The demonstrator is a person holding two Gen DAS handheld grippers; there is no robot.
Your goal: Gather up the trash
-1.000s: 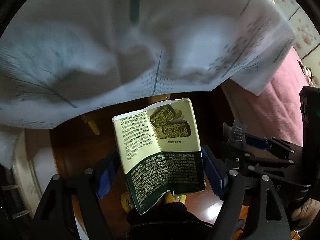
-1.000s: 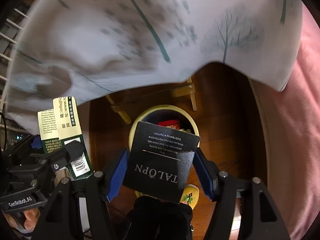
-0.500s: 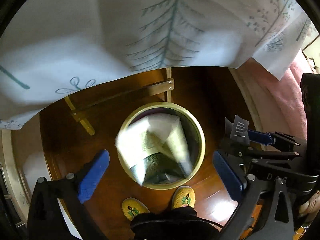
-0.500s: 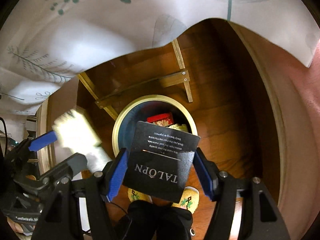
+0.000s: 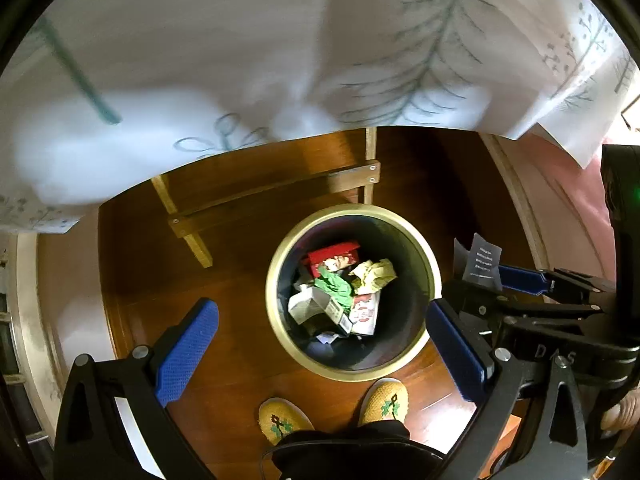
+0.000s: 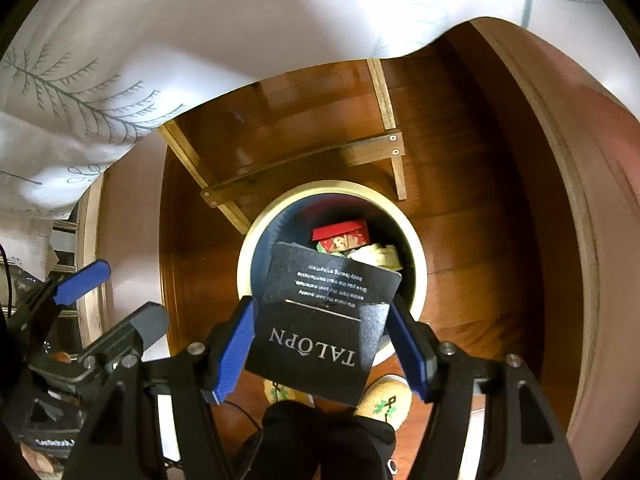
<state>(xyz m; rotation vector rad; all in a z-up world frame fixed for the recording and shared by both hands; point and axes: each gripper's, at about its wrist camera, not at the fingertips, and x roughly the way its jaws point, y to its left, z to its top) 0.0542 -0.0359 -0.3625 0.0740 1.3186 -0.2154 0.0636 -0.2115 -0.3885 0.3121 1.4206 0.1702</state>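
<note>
A round dark bin with a cream rim [image 5: 276, 312] stands on the wooden floor and holds several pieces of trash, among them a red box [image 5: 332, 256] and the green and white carton [image 5: 320, 308]. My left gripper [image 5: 320, 344] is open and empty above the bin. My right gripper [image 6: 326, 344] is shut on a black TALOPN card packet [image 6: 320, 320] and holds it over the bin's rim [image 6: 244, 264]. The right gripper also shows in the left wrist view [image 5: 492, 276] at the right, with the packet [image 5: 482, 260].
A white tablecloth with leaf print [image 5: 280, 48] hangs over the top of both views. A wooden table frame [image 5: 276, 200] stands behind the bin. The person's two yellow slippers [image 5: 384, 400] are just in front of the bin. A pink wall [image 6: 600, 200] is at the right.
My left gripper opened and the green and white carton fell into the bin. Both grippers tilted down toward the bin. The right gripper kept its hold on the black packet.
</note>
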